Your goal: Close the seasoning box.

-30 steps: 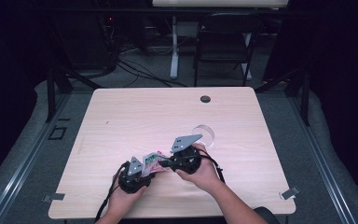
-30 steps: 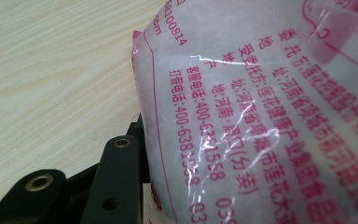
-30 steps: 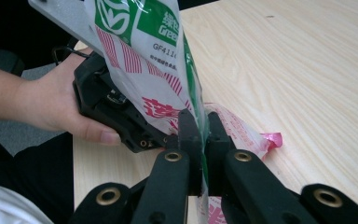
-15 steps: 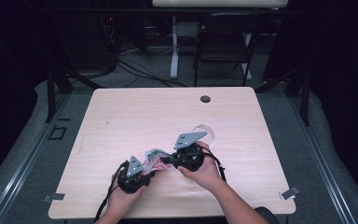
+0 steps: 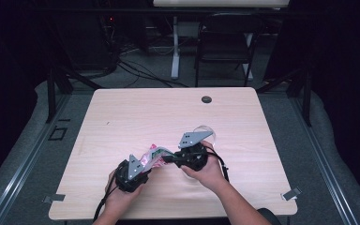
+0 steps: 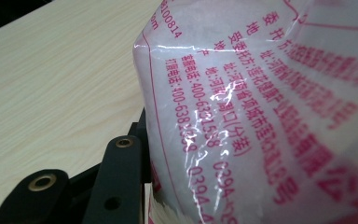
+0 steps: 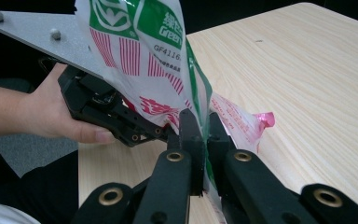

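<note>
Bag: you held the bag just above the desk, near its front edge, stretched between both tools.
Right tool: your right tool was clamped tight on the bag's thin edge.
Left tool: your left tool gripped the bag's fuller end, jaws half apart.
Axis: the bag ran left to right from tool to tool, so any pull probably ran along that line.
Cup: a clear cup stood just behind your right hand.

White packet with green panels, pink-red stripes and lettering.
</note>
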`<act>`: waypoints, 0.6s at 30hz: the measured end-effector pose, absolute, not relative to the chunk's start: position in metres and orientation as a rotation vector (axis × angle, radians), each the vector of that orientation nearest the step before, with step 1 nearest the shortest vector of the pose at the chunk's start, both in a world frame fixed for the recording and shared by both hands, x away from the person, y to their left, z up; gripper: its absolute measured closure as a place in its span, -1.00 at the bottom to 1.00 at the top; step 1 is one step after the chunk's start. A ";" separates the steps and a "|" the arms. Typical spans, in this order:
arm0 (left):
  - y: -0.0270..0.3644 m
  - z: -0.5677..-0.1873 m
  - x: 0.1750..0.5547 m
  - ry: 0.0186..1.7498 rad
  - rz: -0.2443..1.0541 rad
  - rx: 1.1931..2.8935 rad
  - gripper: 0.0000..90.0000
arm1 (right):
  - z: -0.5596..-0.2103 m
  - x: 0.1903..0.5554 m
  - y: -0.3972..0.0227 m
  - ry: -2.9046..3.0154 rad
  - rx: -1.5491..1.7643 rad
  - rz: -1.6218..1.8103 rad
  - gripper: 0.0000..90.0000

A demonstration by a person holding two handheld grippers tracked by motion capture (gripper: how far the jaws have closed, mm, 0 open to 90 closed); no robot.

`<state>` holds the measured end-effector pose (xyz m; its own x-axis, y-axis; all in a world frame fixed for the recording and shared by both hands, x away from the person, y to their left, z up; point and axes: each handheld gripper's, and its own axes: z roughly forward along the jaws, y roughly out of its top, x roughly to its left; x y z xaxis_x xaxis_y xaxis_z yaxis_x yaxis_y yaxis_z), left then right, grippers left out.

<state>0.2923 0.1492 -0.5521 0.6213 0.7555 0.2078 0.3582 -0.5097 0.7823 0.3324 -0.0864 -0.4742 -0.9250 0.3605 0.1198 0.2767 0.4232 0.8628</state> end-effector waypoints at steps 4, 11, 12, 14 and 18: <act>0.149 -0.550 0.292 0.861 0.762 2.132 0.41 | -0.475 0.332 -0.086 2.572 0.581 1.543 1.00; 0.146 -0.543 0.290 0.826 0.845 2.139 0.41 | -0.473 0.331 -0.092 2.566 0.575 1.558 1.00; 0.145 -0.543 0.290 0.818 0.858 2.143 0.41 | -0.474 0.330 -0.092 2.555 0.575 1.563 1.00; 0.144 -0.541 0.290 0.808 0.885 2.147 0.41 | -0.473 0.330 -0.094 2.553 0.583 1.556 1.00; 0.143 -0.538 0.289 0.779 0.946 2.150 0.41 | -0.473 0.329 -0.096 2.541 0.593 1.554 1.00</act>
